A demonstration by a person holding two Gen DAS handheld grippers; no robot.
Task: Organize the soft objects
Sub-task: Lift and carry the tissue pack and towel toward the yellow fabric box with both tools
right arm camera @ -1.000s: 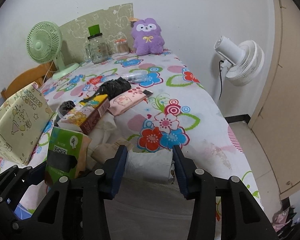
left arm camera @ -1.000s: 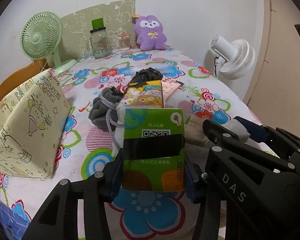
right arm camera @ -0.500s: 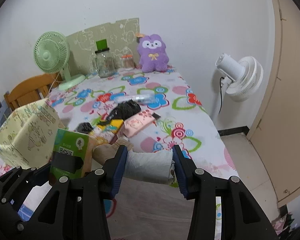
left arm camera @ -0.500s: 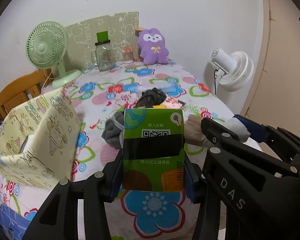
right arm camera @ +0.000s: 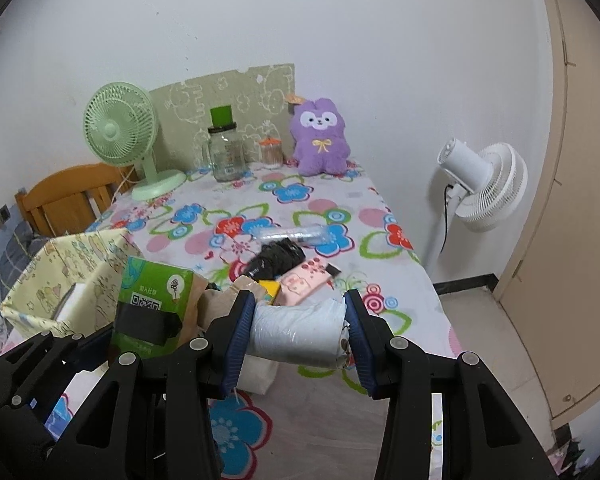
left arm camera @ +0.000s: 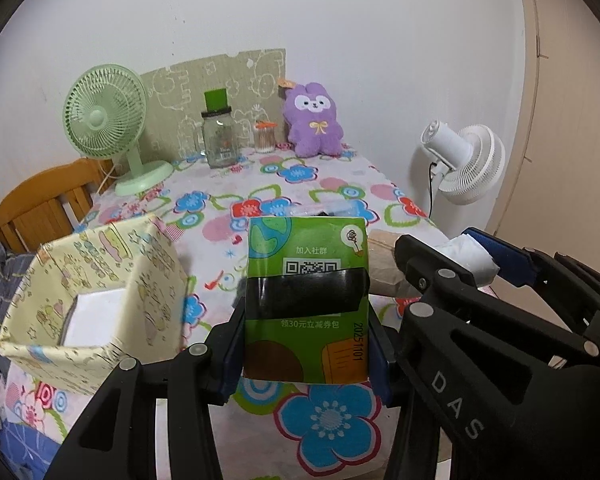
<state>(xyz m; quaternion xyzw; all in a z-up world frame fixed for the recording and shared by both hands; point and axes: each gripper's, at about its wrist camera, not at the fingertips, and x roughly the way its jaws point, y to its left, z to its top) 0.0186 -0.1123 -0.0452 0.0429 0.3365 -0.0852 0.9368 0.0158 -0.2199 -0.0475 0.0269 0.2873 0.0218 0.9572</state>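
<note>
Green pack [left arm camera: 307, 304] clamped between fingers [left arm camera: 231, 354]

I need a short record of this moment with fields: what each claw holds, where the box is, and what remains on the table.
left claw: shut on green tissue pack, held above the table
right claw: shut on white tissue pack, also held above the table
yellow patterned box: open top, at the table's left edge
still on floral tablecloth: pink pack, black bundle, clear packet
at the far end: purple plush
</note>
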